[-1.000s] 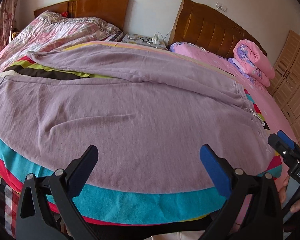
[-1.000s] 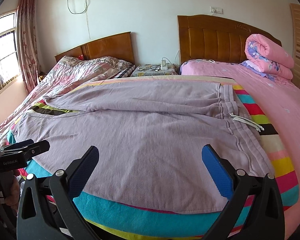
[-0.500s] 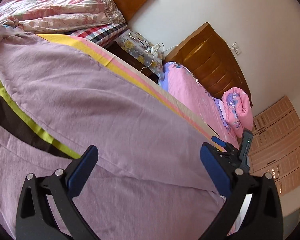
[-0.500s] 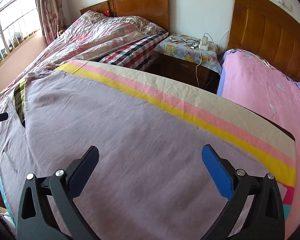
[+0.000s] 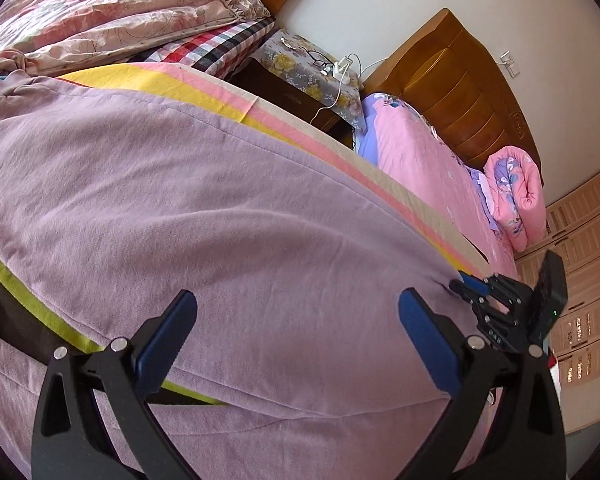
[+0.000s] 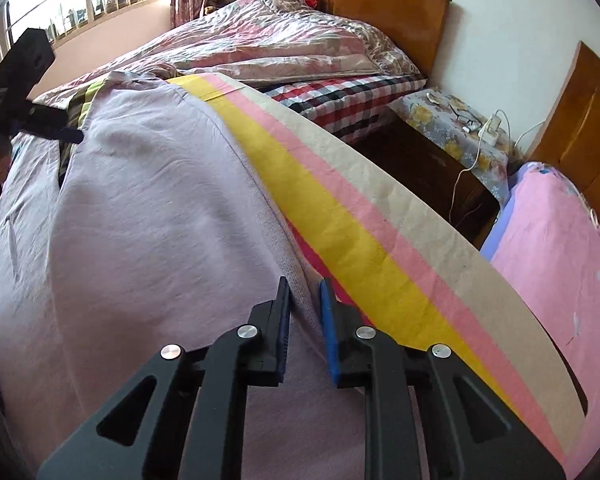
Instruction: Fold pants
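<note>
Lilac pants [image 5: 220, 208] lie spread on a striped blanket [image 6: 340, 208] on the near bed. My left gripper [image 5: 298, 300] hangs open just above the far pant leg, nothing between its fingers. My right gripper [image 6: 305, 282] is at the pants' far edge, beside the yellow stripe. Its jaws are closing, and a raised fold of the lilac fabric [image 6: 300, 300] is pinched between the blue pads. The left wrist view shows the right gripper [image 5: 466, 282] at the right, with its tips on that same edge.
A nightstand [image 6: 432, 160] with glasses and a charger stands past the blanket's far edge. A flowered quilt [image 6: 268, 40] covers the left bed, and a pink sheet [image 5: 420, 160] with a rolled quilt [image 5: 516, 196] covers the right one. A wardrobe [image 5: 584, 240] is far right.
Both grippers moved from the near side across the pants to the far leg and tilted down. The right gripper's jaws went from wide open to nearly closed on the fabric edge.
</note>
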A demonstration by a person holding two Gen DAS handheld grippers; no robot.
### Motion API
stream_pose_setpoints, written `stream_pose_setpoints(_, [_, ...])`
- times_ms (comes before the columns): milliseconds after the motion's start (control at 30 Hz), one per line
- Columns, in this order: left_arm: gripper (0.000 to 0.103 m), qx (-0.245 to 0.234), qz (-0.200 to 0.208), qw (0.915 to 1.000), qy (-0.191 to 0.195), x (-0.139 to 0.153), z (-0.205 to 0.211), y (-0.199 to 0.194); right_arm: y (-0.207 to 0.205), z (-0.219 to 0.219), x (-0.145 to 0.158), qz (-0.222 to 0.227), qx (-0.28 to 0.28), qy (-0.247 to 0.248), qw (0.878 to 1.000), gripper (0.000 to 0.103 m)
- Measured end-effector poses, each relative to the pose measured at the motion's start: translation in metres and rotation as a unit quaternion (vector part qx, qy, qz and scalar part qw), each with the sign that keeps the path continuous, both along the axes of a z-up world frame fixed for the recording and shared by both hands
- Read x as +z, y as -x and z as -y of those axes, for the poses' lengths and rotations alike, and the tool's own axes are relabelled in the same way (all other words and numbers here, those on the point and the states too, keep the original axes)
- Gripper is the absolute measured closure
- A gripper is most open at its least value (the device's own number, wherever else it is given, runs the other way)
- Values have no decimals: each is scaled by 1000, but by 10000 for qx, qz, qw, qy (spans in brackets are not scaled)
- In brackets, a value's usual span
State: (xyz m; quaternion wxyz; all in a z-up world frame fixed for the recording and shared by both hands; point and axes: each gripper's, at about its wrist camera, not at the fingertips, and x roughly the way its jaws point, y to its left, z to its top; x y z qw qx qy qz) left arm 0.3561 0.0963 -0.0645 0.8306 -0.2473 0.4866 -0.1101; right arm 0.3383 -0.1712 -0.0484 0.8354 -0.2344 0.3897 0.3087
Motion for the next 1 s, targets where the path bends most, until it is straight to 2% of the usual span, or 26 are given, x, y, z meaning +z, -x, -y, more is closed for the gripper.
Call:
stream_pose_setpoints(67, [3, 122, 115, 9996, 224, 6, -2, 6, 62, -10, 17, 463, 42, 22, 9989, 89])
stream_pose_setpoints(133, [3, 181, 257, 9985, 441, 10, -3, 20, 118, -19, 18, 710, -92, 53, 9974, 89])
stream_pose_setpoints(200, [3, 131, 260, 9986, 444, 6, 1, 35, 155, -23, 3, 500, -419, -64, 9979, 88])
stream_pose_setpoints(267, [3, 90, 109, 9990, 413, -6, 5, 44, 178, -16, -16, -19, -817, -381, 9959, 87])
stream_pose_setpoints(300, [3, 58, 24, 9991, 410, -12, 6, 47, 187, -11, -23, -222, -992, -469, 9937, 84])
stream_pose_setpoints(367, [3, -2, -33, 9993, 370, -17, 7, 54, 203, 6, -20, -387, -1483, -881, 9843, 56])
stream_pose_setpoints(433, [4, -12, 46, 9994, 336, -16, 4, 60, 219, 36, -5, -335, -2134, -1682, 9618, 34])
stream_pose_setpoints(500, [9, 22, 113, 9993, 351, -15, -2, 65, 229, 80, 4, -254, -3014, -2406, 9223, 33])
stream_pose_setpoints(533, [12, 56, 124, 9991, 405, -16, -6, 68, 231, 104, 2, -330, -3485, -2770, 8948, 33])
stream_pose_setpoints(567, [17, 79, 127, 9987, 484, -17, -9, 70, 232, 126, -4, -497, -3875, -3121, 8660, 34])
stream_pose_setpoints(600, [19, 106, 131, 9983, 557, -18, -12, 72, 232, 141, -11, -663, -4154, -3314, 8445, 35])
stream_pose_setpoints(633, [20, 124, 143, 9980, 608, -19, -14, 75, 232, 149, -17, -749, -4324, -3379, 8326, 40])
stream_pose_setpoints(700, [22, 130, 175, 9974, 681, -21, -15, 82, 231, 157, -24, -770, -4569, -3362, 8199, 44])
stream_pose_setpoints(800, [23, 106, 206, 9969, 750, -24, -18, 89, 220, 175, -27, -706, -4928, -3562, 7907, 44])
stream_pose_setpoints(833, [23, 117, 214, 9969, 743, -24, -19, 91, 217, 181, -29, -715, -4994, -3683, 7809, 51])
stream_pose_setpoints(867, [23, 133, 220, 9969, 738, -25, -22, 94, 215, 185, -30, -718, -5047, -3791, 7722, 63])
stream_pose_setpoints(900, [24, 154, 229, 9970, 728, -25, -24, 96, 214, 185, -28, -700, -5137, -3769, 7676, 88])
stream_pose_setpoints(933, [28, 174, 248, 9970, 714, -23, -27, 98, 215, 183, -23, -629, -5160, -3725, 7688, 91])
stream_pose_setpoints(967, [33, 195, 266, 9970, 695, -21, -30, 100, 218, 178, -15, -475, -5126, -3671, 7747, 93])
stream_pose_setpoints(1000, [33, 220, 290, 9969, 691, -19, -33, 102, 219, 173, -6, -327, -5086, -3577, 7825, 93])
